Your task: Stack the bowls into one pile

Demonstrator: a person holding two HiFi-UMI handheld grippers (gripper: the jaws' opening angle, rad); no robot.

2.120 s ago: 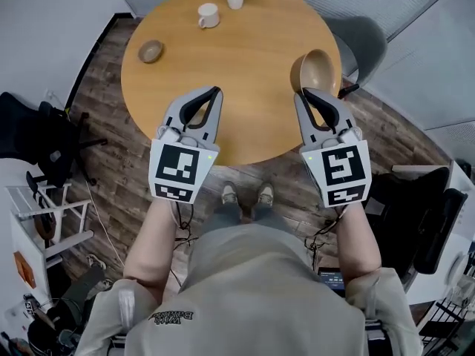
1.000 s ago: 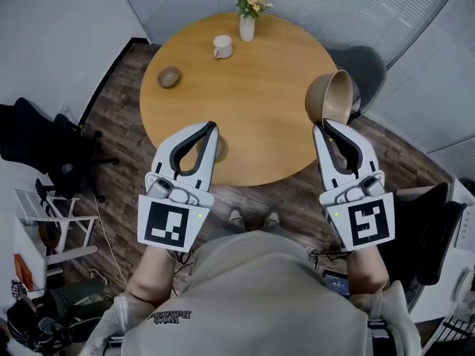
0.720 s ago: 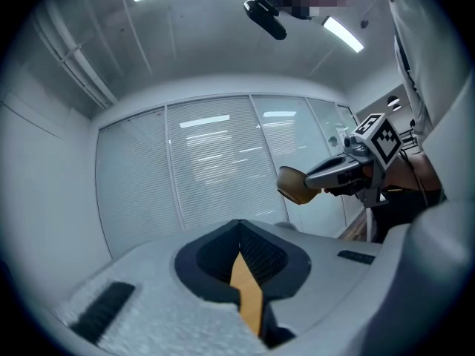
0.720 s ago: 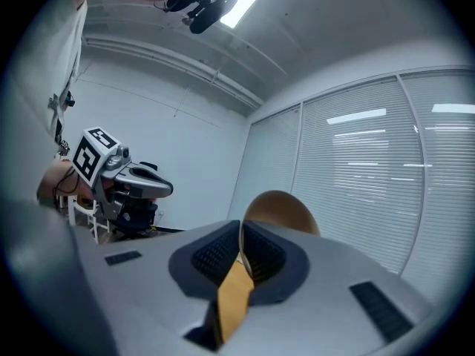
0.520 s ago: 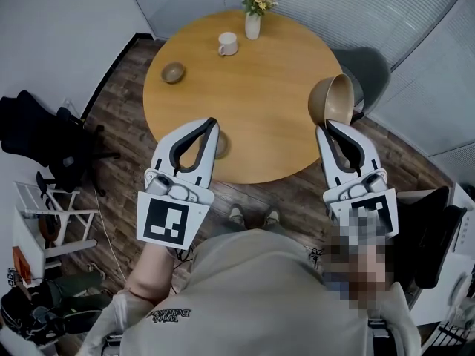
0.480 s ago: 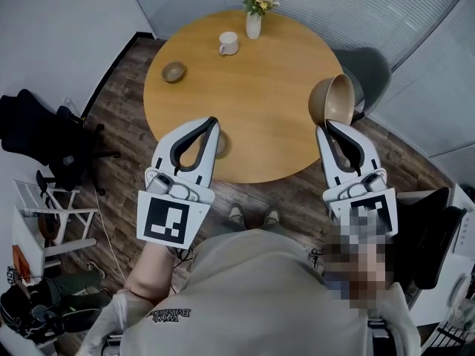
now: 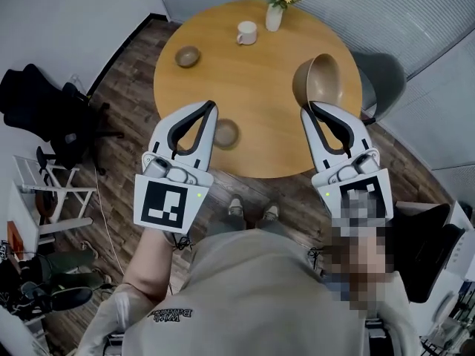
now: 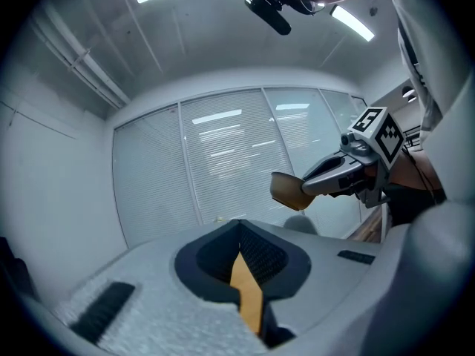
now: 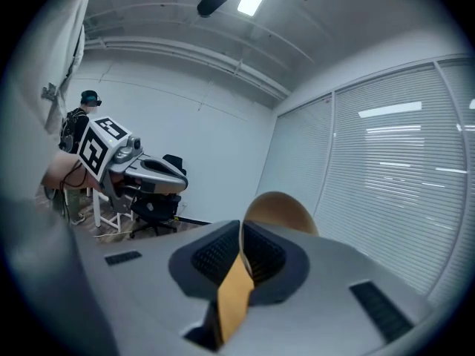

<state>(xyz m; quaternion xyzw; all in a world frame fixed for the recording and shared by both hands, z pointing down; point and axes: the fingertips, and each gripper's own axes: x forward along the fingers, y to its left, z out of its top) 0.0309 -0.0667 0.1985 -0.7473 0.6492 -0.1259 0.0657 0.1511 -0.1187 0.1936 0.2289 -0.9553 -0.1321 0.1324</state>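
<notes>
A large wooden bowl [image 7: 319, 76], smooth, round and deep with a pale tan inside, hangs tilted on its side in the air over the right part of a round wooden table [image 7: 260, 95]. The right gripper [image 7: 306, 108], a grey plastic tool with black ribbed pads, has its jaws pinched on the near rim, so the bowl stands up past the tips. In the right gripper view the bowl [image 9: 278, 208] rises as a curved tan dome just behind the closed pads. A small shallow bowl [image 7: 225, 133] sits flat on the table near its front edge, just beside the left gripper [image 7: 213, 104], whose jaws are pressed together at the tips with nothing between them. A third bowl [image 7: 188, 56], small and brown, rests on the far left of the table, well apart from both grippers. Beyond it stand a white mug [image 7: 246, 32] and a white vase of flowers [image 7: 274, 13] at the back edge.
</notes>
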